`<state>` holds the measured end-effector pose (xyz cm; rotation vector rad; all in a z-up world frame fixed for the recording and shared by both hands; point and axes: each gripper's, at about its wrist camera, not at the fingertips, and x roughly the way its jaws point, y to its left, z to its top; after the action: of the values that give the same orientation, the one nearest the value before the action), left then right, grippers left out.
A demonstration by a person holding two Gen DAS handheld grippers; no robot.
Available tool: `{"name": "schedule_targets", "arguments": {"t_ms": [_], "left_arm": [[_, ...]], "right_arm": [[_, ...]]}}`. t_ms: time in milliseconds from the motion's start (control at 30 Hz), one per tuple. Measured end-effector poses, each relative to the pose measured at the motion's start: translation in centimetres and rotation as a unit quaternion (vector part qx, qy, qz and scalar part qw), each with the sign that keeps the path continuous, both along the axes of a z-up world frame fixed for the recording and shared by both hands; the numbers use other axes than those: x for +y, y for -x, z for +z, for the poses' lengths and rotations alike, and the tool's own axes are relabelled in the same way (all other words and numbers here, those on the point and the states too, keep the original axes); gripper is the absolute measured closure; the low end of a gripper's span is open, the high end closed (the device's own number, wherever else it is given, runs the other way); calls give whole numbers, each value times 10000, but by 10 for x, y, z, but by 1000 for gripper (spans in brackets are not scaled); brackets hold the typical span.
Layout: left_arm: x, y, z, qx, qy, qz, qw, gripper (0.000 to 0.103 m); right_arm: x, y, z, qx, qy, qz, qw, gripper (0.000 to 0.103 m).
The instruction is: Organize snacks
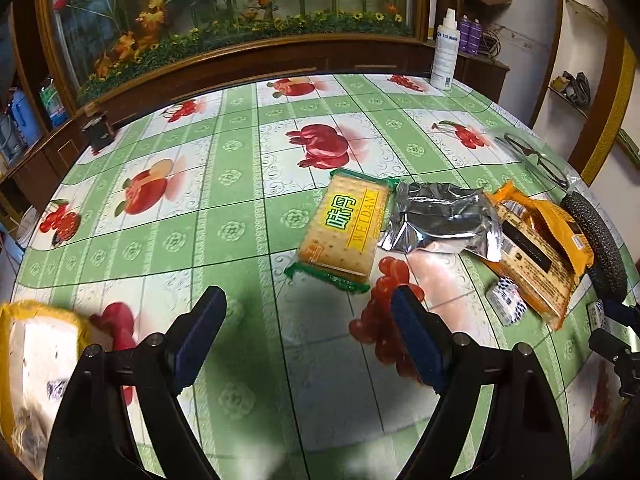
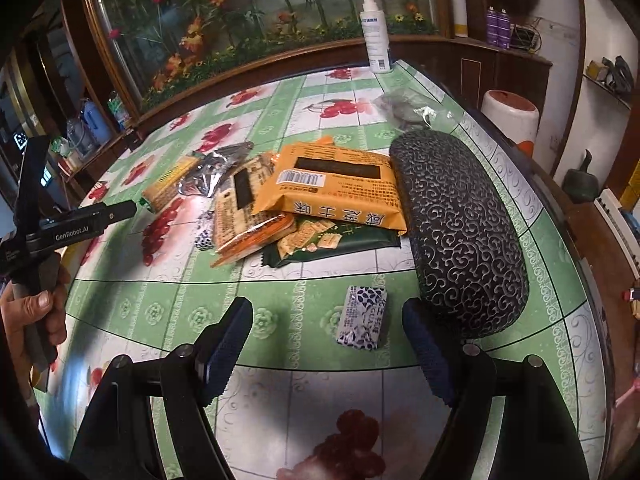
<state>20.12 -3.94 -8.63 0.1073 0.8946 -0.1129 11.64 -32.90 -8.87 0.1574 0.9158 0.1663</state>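
Snack packs lie on the fruit-print tablecloth [image 1: 224, 184]. A green-edged Weidan cracker pack [image 1: 344, 228], a silver foil pouch [image 1: 444, 220] and orange packs [image 1: 536, 248] lie ahead of my open, empty left gripper [image 1: 308, 308]. A yellow pack [image 1: 36, 364] lies by its left finger. In the right wrist view an orange pack [image 2: 336, 184] is stacked on a dark green pack [image 2: 352, 240]. A small purple-white sachet [image 2: 362, 316] lies between the fingers of my open right gripper [image 2: 328, 320]. The left gripper [image 2: 80, 224] shows at the left.
A black patterned glasses case [image 2: 460, 232] lies right of the packs, near the table's right edge. A white spray bottle [image 2: 376, 32] stands at the far edge. Glasses [image 1: 536, 156] and clear plastic lie at the far right. A wooden cabinet stands behind.
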Motion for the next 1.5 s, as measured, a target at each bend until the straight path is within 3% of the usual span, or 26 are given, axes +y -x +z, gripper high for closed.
{"name": "schedule_targets", "arguments": {"t_ms": [467,500,567,633,700,767,833,900,1167,1500], "left_arm": [[-22,-54,-20,98,-122,-150,9998,18],[-21,-56,-22,117,-118,-134,9998,18],[-19,-58,-23,87,-51,-125,9999,18],[-18,-59,-24,89,10,-139,9999,18],[-18,-58,-23,79,-12,-172,9998,18],[-20,-54,-22,39,-3,-279,9996,29],[-21,-51,-21,44,24,-327,9995,48],[-22,-46,-19,67,33,-348,9994,57],[-15,-12,-14,-15,125,-337,9994,58],[7,51,16,-368,401,-114,9985,58]], "right_arm": [[13,-9,-4,-69,691,27,9976,39],[14,-9,-4,-80,728,31,9973,42],[13,-10,-3,-104,788,-6,9968,61],[11,-10,-3,-117,786,-48,9968,74],[9,-10,-3,-128,707,-58,9974,82],[7,-10,-3,-138,625,-54,9979,82],[6,-8,-2,-157,522,-56,9985,82],[5,-7,-2,-160,413,-43,9990,82],[9,7,2,-223,246,71,9994,82],[28,27,14,-357,-44,350,9987,83]]}}
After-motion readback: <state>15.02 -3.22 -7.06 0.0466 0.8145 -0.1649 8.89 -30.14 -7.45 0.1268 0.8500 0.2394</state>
